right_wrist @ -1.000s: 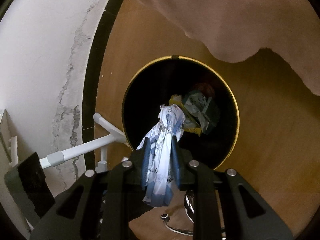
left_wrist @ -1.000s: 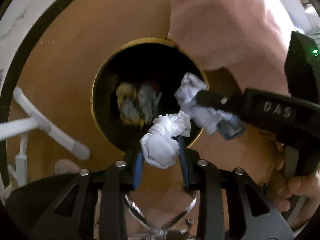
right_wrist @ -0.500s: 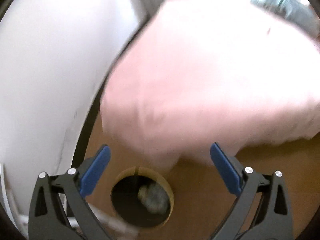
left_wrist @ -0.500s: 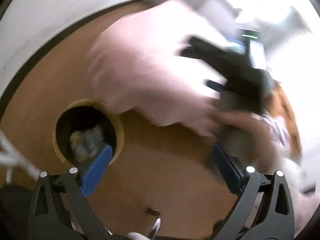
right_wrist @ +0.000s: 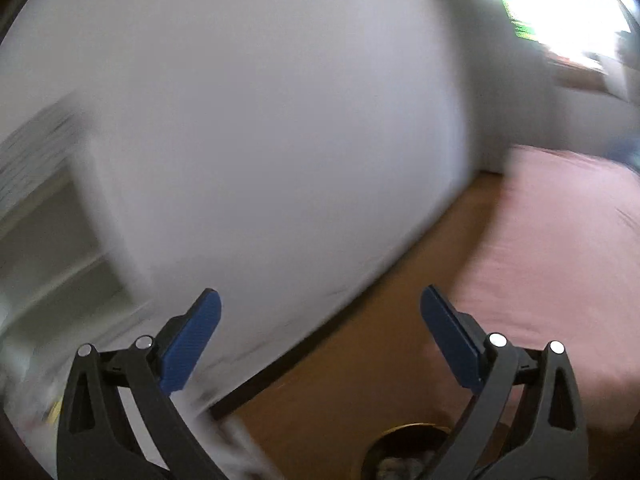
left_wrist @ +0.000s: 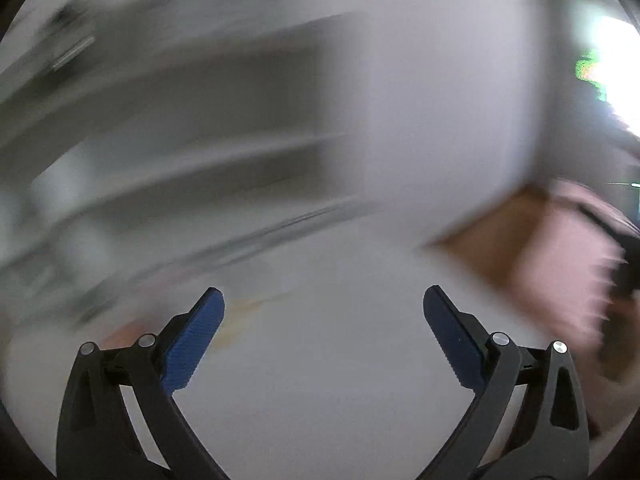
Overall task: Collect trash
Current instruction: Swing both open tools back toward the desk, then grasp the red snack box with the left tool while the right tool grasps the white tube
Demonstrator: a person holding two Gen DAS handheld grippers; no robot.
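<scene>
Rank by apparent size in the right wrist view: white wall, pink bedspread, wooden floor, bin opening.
1. White wall, fills most of the frame.
2. Pink bedspread.
3. Wooden floor; close to the bedspread, blur makes this uncertain.
4. Bin opening, partly cut off.

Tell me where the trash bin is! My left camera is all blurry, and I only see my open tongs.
Observer: The bin shows at the bottom edge of the right wrist view. Its gold rim stands out against the wooden floor.
Kid: Is there trash in it?
Observer: Yes, some crumpled trash lies inside it, but it is too blurred to name.
Kid: Is my other hand holding anything?
Observer: No, the right tongs are wide open with nothing between them.
</scene>
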